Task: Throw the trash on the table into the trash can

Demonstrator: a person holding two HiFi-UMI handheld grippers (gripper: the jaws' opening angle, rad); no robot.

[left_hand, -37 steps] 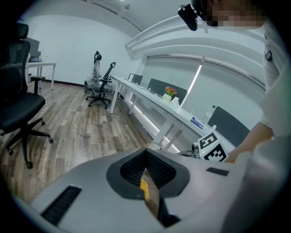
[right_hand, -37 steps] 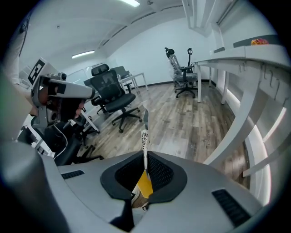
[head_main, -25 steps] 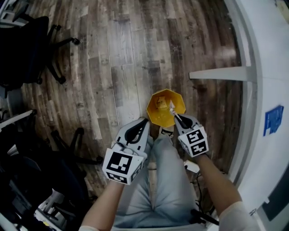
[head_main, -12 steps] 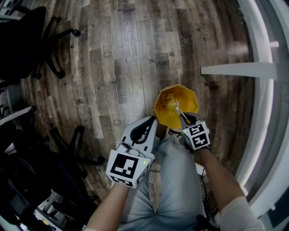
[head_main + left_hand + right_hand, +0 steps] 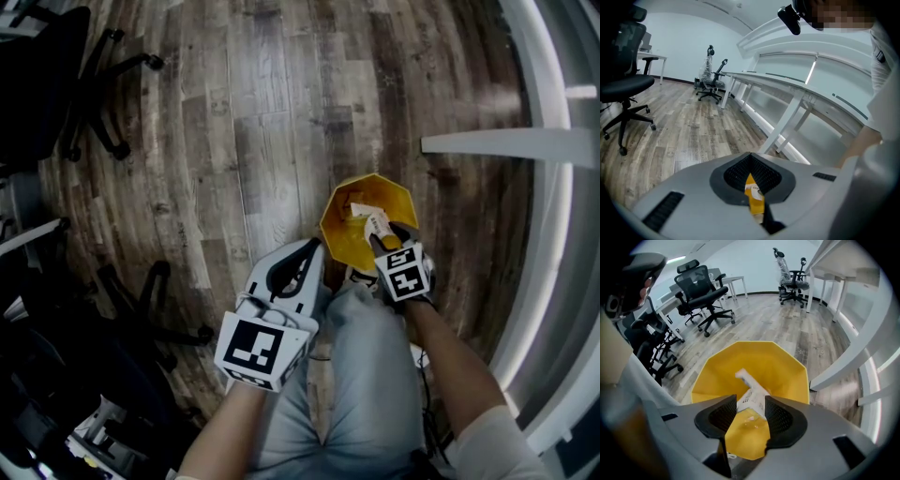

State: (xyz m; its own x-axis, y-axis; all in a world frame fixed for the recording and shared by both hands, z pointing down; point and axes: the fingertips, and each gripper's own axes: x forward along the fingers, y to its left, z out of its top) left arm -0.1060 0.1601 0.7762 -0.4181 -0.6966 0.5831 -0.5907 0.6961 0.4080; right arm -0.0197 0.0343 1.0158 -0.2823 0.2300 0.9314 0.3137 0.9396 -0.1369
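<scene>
The yellow trash can [image 5: 339, 206] stands on the wood floor right in front of me. My right gripper [image 5: 379, 229] hangs over its mouth with its jaws opening. A white crumpled paper scrap [image 5: 751, 391] sits loosely in the gap between them, over the can's inner wall [image 5: 780, 363]; the same scrap [image 5: 369, 218] shows white against the yellow in the head view. My left gripper [image 5: 306, 259] is held beside the can's left rim. It is shut on a small yellow wrapper [image 5: 754, 195] that is pinched between its pads.
Black office chairs [image 5: 52, 94] stand at the left, and more of them [image 5: 701, 289] across the room. A curved white desk with its leg beam [image 5: 506, 145] runs along the right. The person's grey trouser leg [image 5: 366, 375] is directly below the grippers.
The right gripper's jaws have parted, and the white scrap they pinched now sits loose over the can. The left gripper has kept its hold on the yellow wrapper.
</scene>
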